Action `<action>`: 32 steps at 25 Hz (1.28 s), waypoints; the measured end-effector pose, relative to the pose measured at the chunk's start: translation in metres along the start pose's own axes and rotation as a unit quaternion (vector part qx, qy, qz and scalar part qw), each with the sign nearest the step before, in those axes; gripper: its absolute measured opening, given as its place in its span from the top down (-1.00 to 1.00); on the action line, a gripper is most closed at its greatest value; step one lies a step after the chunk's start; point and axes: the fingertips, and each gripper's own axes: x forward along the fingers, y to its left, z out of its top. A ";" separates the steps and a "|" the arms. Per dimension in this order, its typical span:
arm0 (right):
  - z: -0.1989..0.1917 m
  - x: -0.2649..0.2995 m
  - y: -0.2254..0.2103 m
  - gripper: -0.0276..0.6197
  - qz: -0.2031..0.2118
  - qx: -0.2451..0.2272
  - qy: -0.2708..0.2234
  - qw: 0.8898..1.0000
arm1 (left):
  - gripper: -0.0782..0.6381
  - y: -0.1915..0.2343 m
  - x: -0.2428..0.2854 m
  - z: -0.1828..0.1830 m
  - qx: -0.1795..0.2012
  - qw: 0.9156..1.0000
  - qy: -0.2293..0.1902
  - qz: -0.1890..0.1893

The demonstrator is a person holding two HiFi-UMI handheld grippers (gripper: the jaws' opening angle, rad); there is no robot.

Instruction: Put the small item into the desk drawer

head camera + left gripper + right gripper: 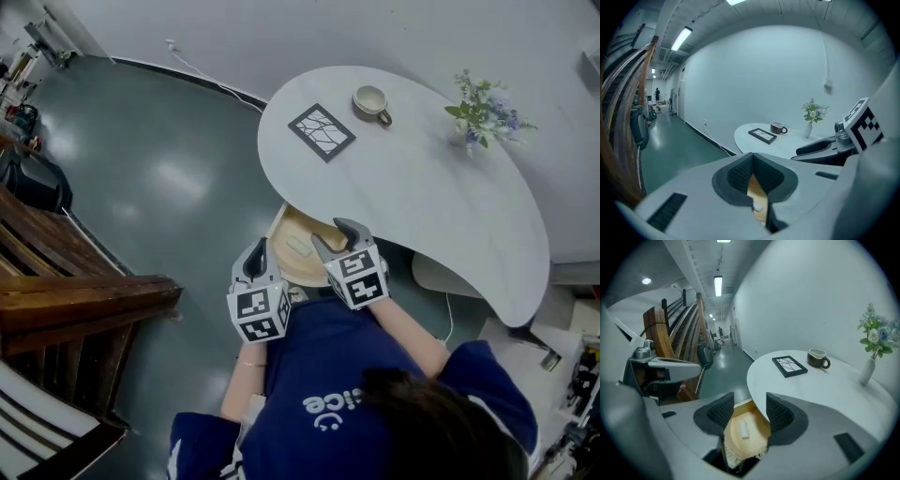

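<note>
The wooden desk drawer (pixel 281 267) stands pulled out from under the white table's (pixel 422 187) near edge. A small white item (pixel 299 247) lies flat on the drawer floor, free of both grippers. My right gripper (pixel 335 236) hovers over the drawer's right side, open and empty. In the right gripper view the item (pixel 744 429) shows on the drawer floor (pixel 759 432) between the spread jaws of the right gripper (pixel 750 411). My left gripper (pixel 257 255) is at the drawer's left edge, shut on nothing. The left gripper (pixel 752 173) has its tips touching, with drawer wood (pixel 756 190) below.
On the table are a black picture frame (pixel 322 131), a mug (pixel 371 101) and a vase of flowers (pixel 480 112). A wooden staircase (pixel 75 309) fills the left side. Dark green floor (pixel 169 178) lies between staircase and table. A cable (pixel 211 80) runs along the wall.
</note>
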 end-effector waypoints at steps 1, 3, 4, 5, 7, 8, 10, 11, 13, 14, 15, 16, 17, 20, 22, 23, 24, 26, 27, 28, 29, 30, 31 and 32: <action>0.001 -0.002 -0.002 0.23 -0.005 0.000 -0.003 1.000 | 0.77 -0.001 0.001 0.001 0.002 1.000 -0.002 -0.002; 0.005 -0.008 -0.006 0.23 -0.013 0.001 -0.012 1.000 | 0.77 -0.003 0.002 0.004 0.005 1.000 -0.006 -0.006; 0.007 -0.010 -0.007 0.23 -0.016 0.003 -0.017 1.000 | 0.77 -0.004 0.002 0.006 0.008 1.000 -0.008 -0.008; 0.010 -0.013 -0.009 0.23 -0.019 0.005 -0.023 1.000 | 0.77 -0.005 0.002 0.007 0.010 1.000 -0.011 -0.010; 0.015 -0.018 -0.011 0.23 -0.024 0.008 -0.036 0.999 | 0.77 -0.008 0.003 0.010 0.016 1.000 -0.016 -0.014; 0.016 -0.020 -0.012 0.23 -0.026 0.011 -0.043 0.999 | 0.77 -0.010 0.003 0.011 0.020 1.000 -0.017 -0.016; 0.019 -0.023 -0.015 0.24 -0.030 0.015 -0.052 0.998 | 0.77 -0.013 0.003 0.013 0.026 0.999 -0.021 -0.019; 0.020 -0.025 -0.016 0.24 -0.032 0.016 -0.056 0.998 | 0.77 -0.014 0.003 0.013 0.028 0.999 -0.023 -0.020; 0.021 -0.026 -0.017 0.24 -0.035 0.015 -0.059 0.998 | 0.77 -0.015 0.002 0.015 0.031 0.999 -0.026 -0.021; 0.021 -0.027 -0.017 0.24 -0.036 0.014 -0.059 0.997 | 0.77 -0.015 0.001 0.015 0.031 0.999 -0.028 -0.021; 0.022 -0.027 -0.017 0.24 -0.037 0.013 -0.060 0.997 | 0.77 -0.014 0.001 0.015 0.031 0.999 -0.028 -0.020; 0.022 -0.027 -0.017 0.24 -0.036 0.013 -0.061 0.997 | 0.77 -0.013 0.001 0.016 0.030 0.999 -0.029 -0.020; 0.023 -0.028 -0.016 0.24 -0.036 0.013 -0.062 0.997 | 0.77 -0.013 0.000 0.016 0.030 0.999 -0.029 -0.019; 0.023 -0.029 -0.016 0.28 -0.036 0.014 -0.065 0.997 | 0.77 -0.012 -0.001 0.015 0.029 0.999 -0.030 -0.017; 0.023 -0.029 -0.016 0.34 -0.036 0.014 -0.068 0.997 | 0.77 -0.012 -0.001 0.015 0.029 0.999 -0.030 -0.017; 0.024 -0.030 -0.016 0.40 -0.037 0.014 -0.069 0.997 | 0.77 -0.012 -0.001 0.015 0.028 0.999 -0.030 -0.016; 0.024 -0.030 -0.017 0.46 -0.039 0.013 -0.071 0.997 | 0.77 -0.012 -0.001 0.015 0.028 0.999 -0.031 -0.015; 0.025 -0.031 -0.018 0.56 -0.041 0.011 -0.073 0.996 | 0.77 -0.012 -0.001 0.015 0.027 0.999 -0.032 -0.014; 0.025 -0.031 -0.018 0.60 -0.042 0.010 -0.073 0.996 | 0.77 -0.012 -0.002 0.015 0.026 0.999 -0.033 -0.014; 0.025 -0.031 -0.017 0.64 -0.042 0.010 -0.074 0.996 | 0.77 -0.011 -0.002 0.015 0.026 0.999 -0.033 -0.013; 0.025 -0.032 -0.017 0.68 -0.041 0.009 -0.074 0.996 | 0.77 -0.011 -0.003 0.015 0.025 0.999 -0.033 -0.012; 0.026 -0.032 -0.016 0.70 -0.040 0.008 -0.075 0.996 | 0.77 -0.011 -0.003 0.015 0.025 0.999 -0.033 -0.012; 0.026 -0.032 -0.015 0.71 -0.038 0.006 -0.075 0.996 | 0.77 -0.011 -0.003 0.015 0.025 0.999 -0.033 -0.012; 0.027 -0.032 -0.014 0.73 -0.037 0.004 -0.075 0.996 | 0.77 -0.011 -0.003 0.015 0.024 0.999 -0.033 -0.012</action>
